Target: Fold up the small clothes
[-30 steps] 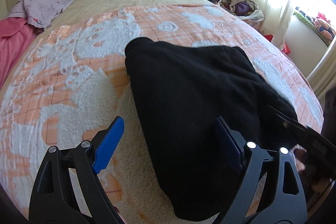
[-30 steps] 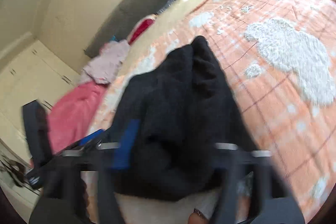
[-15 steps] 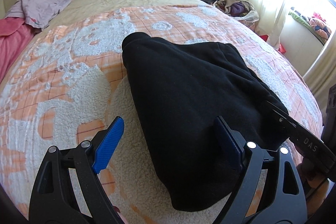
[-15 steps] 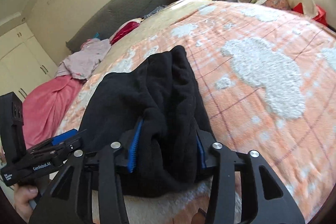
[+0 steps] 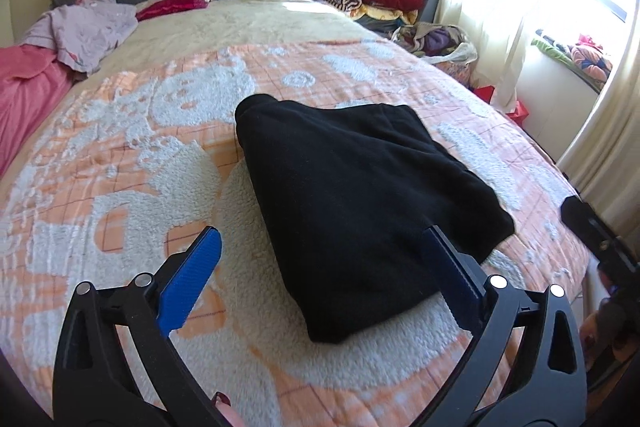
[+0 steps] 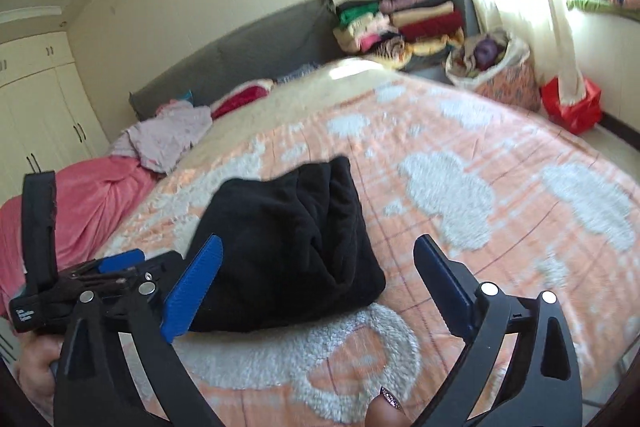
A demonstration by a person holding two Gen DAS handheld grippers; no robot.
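While folded, seemingly one black garment (image 5: 352, 195).

Right gripper (image 6: 316, 283), closed on the near edge of the black garment (image 6: 292, 247) 0.5 s ago, now has jaws spread and is backed off, garment lying free on the blanket; left gripper (image 5: 324, 267) pulled back slightly
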